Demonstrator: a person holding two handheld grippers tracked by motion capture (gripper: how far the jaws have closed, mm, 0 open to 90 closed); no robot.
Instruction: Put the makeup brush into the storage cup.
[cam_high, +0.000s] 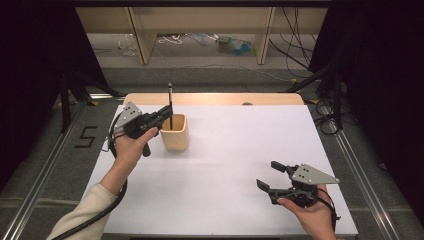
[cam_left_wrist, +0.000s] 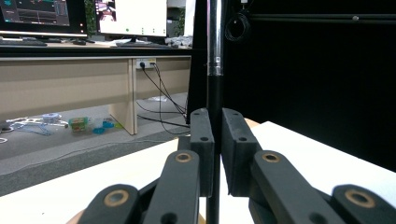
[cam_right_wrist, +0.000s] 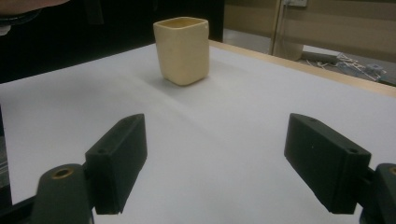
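Left gripper (cam_high: 164, 114): jaws clamped together on a thin black pen (cam_high: 170, 102); in the left gripper view the two black pads (cam_left_wrist: 202, 140) press the shaft from both sides.
Pen: held upright, long axis vertical, its silver upper part (cam_left_wrist: 215, 37) rising above the pads and its lower end going down inside the cup.
Cup (cam_high: 174, 132): cream, squarish, open top, standing upright on the white table (cam_high: 240, 165) toward its far left part; the left gripper is just beside its rim on the left.
Right gripper (cam_high: 272, 176): jaws wide apart, nothing between them, held over the near right part of the table; in the right gripper view its pads (cam_right_wrist: 116, 161) frame bare white surface with the cup (cam_right_wrist: 182, 49) farther off.
Hands: the left hand (cam_high: 131, 145) grips its tool from below; the right hand (cam_high: 310, 207) sits near the table's near edge.
Edges: a wooden strip (cam_high: 215, 98) runs along the far edge, close behind the cup.
Open room: wide bare surface between the cup and the right gripper; the two grippers are well apart.
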